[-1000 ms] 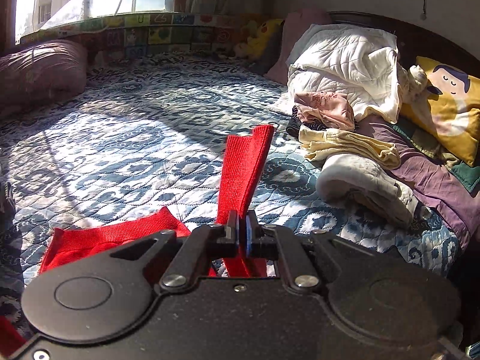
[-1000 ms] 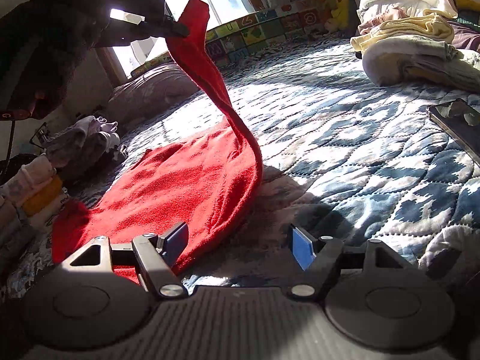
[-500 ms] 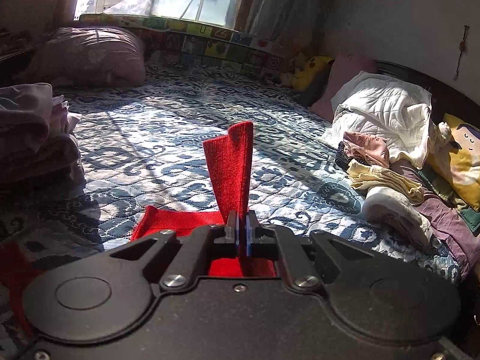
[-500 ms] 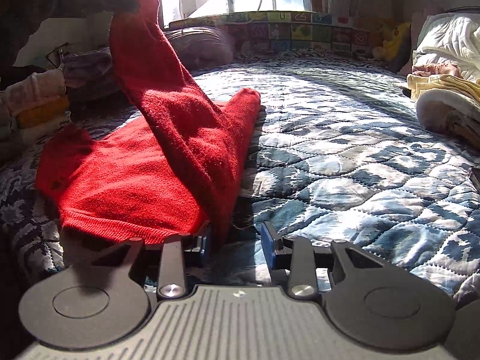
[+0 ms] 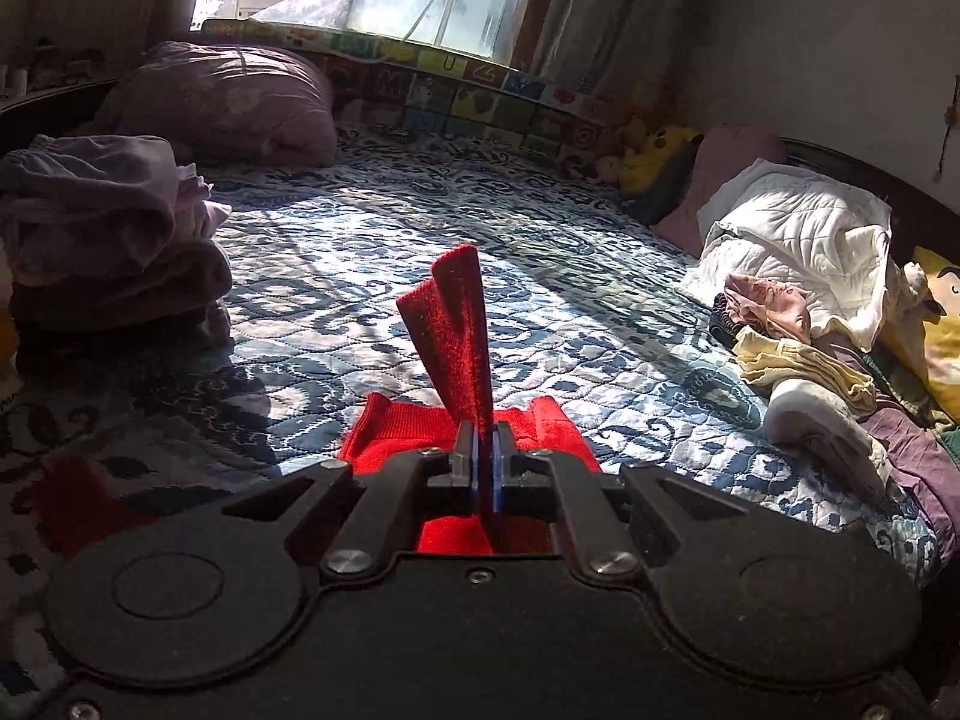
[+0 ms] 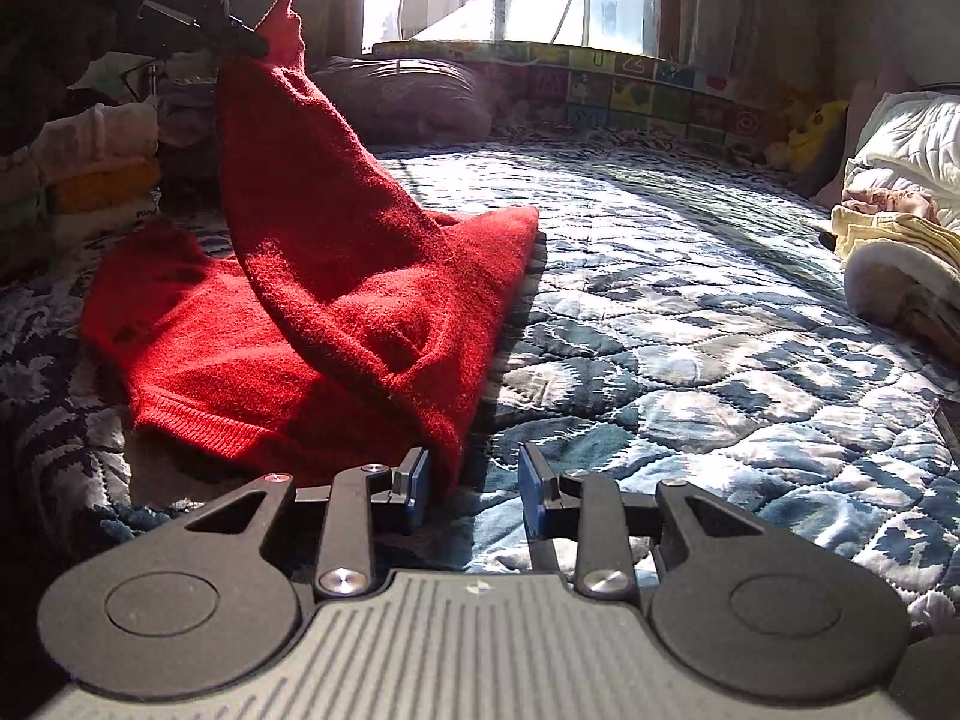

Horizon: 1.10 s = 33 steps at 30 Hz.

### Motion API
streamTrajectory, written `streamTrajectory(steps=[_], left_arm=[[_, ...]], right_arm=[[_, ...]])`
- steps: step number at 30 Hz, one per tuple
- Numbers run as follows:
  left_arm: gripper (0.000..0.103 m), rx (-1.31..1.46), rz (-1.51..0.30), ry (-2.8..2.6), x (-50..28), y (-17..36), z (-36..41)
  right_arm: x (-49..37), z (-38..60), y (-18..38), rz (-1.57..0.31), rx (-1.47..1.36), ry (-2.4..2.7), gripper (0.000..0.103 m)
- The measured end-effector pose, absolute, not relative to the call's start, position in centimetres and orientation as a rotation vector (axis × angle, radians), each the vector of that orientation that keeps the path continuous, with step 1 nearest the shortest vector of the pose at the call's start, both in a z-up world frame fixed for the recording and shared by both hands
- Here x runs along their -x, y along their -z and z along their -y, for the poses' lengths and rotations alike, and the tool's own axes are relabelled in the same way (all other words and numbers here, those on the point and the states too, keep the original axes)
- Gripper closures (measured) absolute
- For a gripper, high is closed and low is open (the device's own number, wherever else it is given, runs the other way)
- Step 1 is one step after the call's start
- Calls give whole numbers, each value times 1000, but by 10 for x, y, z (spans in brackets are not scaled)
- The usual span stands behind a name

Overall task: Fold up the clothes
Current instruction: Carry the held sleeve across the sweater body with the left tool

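The left gripper is clenched on a sleeve cuff of the red sweater, its blue-padded jaws pressed together with the ribbed red strip standing up between and beyond them. From the right wrist view that same gripper holds the cuff high at the far left, so the sleeve stretches down in a taut slope to the body of the sweater, which lies spread on the blue patterned quilt at the near left of the bed. The right gripper sits low at the near edge of the sweater with its jaws parted about halfway; the lower fold of the sleeve hangs just against its left pad, while the right pad stands clear over bare quilt, gripping nothing. A stack of folded clothes rests at the far left, a purple pillow lies under the window, and a heap of unfolded laundry with a white quilted cover sits at the right side of the bed.
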<state>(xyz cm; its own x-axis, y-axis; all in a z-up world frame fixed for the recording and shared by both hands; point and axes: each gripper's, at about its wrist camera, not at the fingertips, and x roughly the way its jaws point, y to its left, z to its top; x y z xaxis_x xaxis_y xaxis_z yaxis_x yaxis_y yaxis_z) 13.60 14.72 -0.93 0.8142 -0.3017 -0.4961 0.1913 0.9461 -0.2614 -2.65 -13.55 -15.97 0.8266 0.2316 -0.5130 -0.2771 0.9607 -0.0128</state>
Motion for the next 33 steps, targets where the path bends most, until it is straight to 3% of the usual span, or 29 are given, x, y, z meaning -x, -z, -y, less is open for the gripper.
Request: streamTrajectory(steps=[6,15,19,29,33], left_arm=[[100,256,-735,156,-154,78,-168],[100,353,-646,179,-136,64,-185],[100,266,-742,169,-146,87,-176],[100,336,-724,180,-146,95,-188],[100,375,-712,183,-157,88,-185]], right_arm=[[35,135,155,-525,124,-288,70],[34,132,164,-569,206,-278,70],[35,135,161,-566,195,-285,70],[25,122,133,-378,110,-355,71],[-9,114,162,-542,74,-490,70]])
